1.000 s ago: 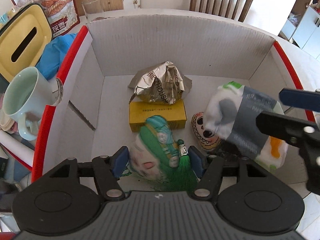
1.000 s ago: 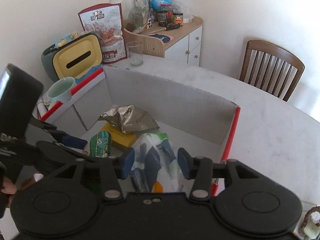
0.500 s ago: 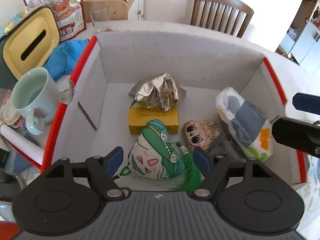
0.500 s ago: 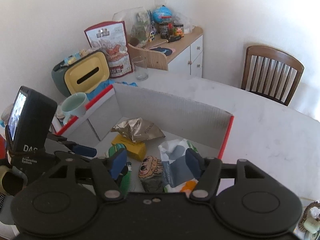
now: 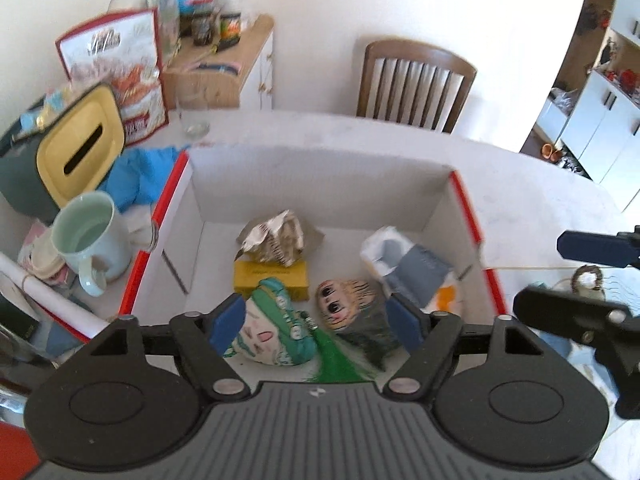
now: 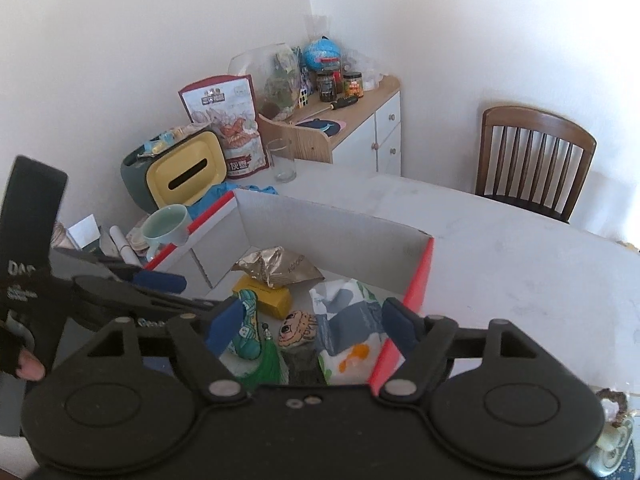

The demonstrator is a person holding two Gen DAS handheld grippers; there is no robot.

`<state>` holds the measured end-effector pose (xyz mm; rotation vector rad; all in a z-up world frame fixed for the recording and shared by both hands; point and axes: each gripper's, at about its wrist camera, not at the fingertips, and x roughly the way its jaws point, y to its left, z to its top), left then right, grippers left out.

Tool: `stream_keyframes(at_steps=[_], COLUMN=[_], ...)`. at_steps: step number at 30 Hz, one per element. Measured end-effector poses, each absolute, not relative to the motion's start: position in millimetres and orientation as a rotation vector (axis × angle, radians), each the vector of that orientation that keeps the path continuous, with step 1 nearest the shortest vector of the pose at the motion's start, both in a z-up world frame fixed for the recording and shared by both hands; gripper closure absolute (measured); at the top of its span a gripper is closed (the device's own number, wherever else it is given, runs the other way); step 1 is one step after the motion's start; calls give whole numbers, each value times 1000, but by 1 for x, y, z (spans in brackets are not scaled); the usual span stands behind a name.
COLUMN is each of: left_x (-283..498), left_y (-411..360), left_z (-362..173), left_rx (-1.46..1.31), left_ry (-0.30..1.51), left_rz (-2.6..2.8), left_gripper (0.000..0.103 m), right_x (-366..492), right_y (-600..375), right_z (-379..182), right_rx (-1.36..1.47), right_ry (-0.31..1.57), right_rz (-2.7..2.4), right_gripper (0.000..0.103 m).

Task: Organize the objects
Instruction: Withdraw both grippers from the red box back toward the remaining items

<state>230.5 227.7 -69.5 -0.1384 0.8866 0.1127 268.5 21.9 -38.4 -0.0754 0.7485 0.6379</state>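
Left gripper (image 5: 318, 322): fingers (image 5: 227, 318) spread wide, nothing between them. A second ago they closed on the green-hooded doll (image 5: 276, 330); half a second ago they had parted; now they sit higher, above the near edge of the box (image 5: 320, 172). The doll lies free on the box floor at the near wall, its green tassel (image 5: 336, 362) trailing toward the camera.

Right gripper (image 6: 306, 330): fingers (image 6: 396, 328) likewise wide apart and empty. A second ago they held the white-and-grey pouch (image 5: 412, 268); it now rests inside the box against the right wall, orange patch toward the near side. Both grippers have pulled up and back; more of the room shows in both wrist views.

Other box contents, placed relative to the doll: brown-haired face charm (image 5: 342, 304) just to its right, between doll and pouch; yellow carton (image 5: 272, 280) just behind, touching or nearly so; crumpled foil bag (image 5: 280, 236) on top of the carton, toward the far wall.

Outside the box, on the table (image 6: 520, 264): mint mug (image 5: 86, 240) beside the left wall, blue cloth (image 5: 140, 176) and yellow-lidded tissue holder (image 5: 78, 148) beyond it, empty glass (image 6: 282, 162) past the far left corner.

Judgement: two deposits are complete, both hands are free. Loose items remain left of the box; whether they belong inside cannot be told from the task wording.
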Motion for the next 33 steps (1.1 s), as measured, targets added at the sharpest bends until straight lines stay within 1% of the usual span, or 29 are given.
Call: stream_keyframes(at_steps=[4, 6, 11, 16, 22, 25, 26, 27, 33], left_x=[220, 216, 207, 202, 201, 203, 203, 203, 205], left_y=[209, 200, 180, 157, 131, 115, 109, 103, 66], left_z=[-52, -47, -39, -33, -28, -28, -28, -28, -35], left_rx=[-131, -126, -145, -154, -186, -190, -190, -187, -168], left_ry=[846, 834, 817, 808, 777, 763, 755, 748, 731], left_rz=[86, 78, 43, 10, -26, -45, -53, -57, -107], left_gripper=[19, 18, 17, 17, 15, 8, 2, 1, 0], right_x=[257, 252, 237, 224, 217, 218, 218, 218, 219], right_y=[1, -11, -42, -75, -111, -127, -134, -139, -173], right_z=[-30, -26, -19, -13, -10, -11, -12, -13, -21], right_rx=[-62, -51, -32, -4, 29, 41, 47, 49, 82], right_ry=[730, 721, 696, 669, 654, 654, 656, 656, 665], right_rz=[636, 641, 642, 628, 592, 565, 556, 547, 501], right_gripper=[18, 16, 7, 2, 1, 1, 1, 1, 1])
